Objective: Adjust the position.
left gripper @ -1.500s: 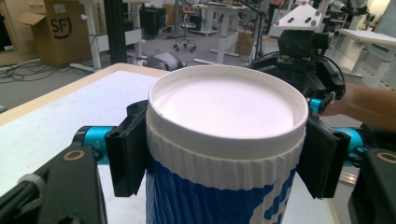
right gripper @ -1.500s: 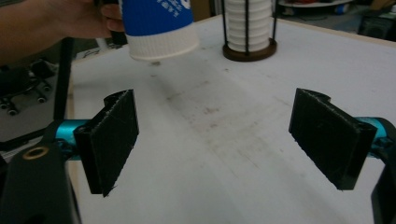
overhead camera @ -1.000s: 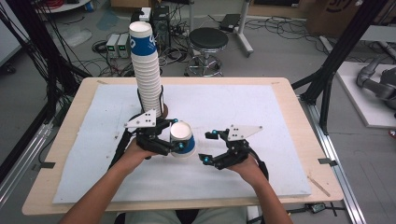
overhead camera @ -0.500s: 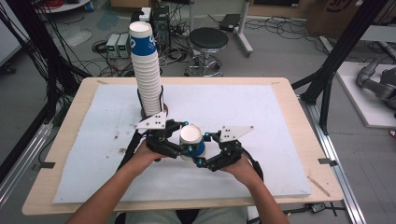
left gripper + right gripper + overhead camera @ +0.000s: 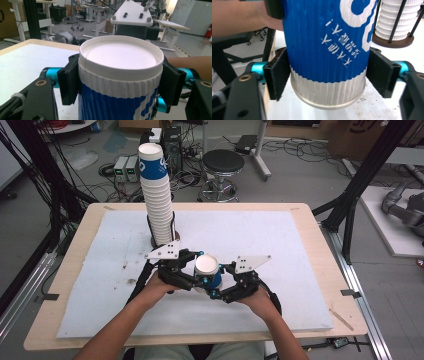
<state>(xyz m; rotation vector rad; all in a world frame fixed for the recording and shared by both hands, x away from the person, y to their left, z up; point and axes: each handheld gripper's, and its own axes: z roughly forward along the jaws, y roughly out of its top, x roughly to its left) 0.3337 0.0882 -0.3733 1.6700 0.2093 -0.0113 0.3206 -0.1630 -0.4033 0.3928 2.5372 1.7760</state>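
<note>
A blue and white ribbed paper cup (image 5: 210, 274) hangs between both grippers over the near middle of the white mat (image 5: 280, 245). My left gripper (image 5: 196, 275) comes in from the left, and its pads (image 5: 70, 80) press the cup's (image 5: 120, 82) white end on both sides; its jaws have just closed a little further. My right gripper (image 5: 216, 289) comes from the right. Its jaws have just been closing with the cup (image 5: 327, 50) between them, and its pads (image 5: 278, 75) now touch the ribbed wall near the other end.
A tall stack of the same cups (image 5: 157, 200) stands in a black wire holder on a brown base (image 5: 390, 41) at the mat's back left, just behind the left gripper. The wooden table (image 5: 320, 250) borders the mat. A stool (image 5: 223, 165) and cables are on the floor beyond.
The right gripper has slid left up to the cup and closed its jaws on it. The left gripper turned the cup more upright and shifted slightly right.
</note>
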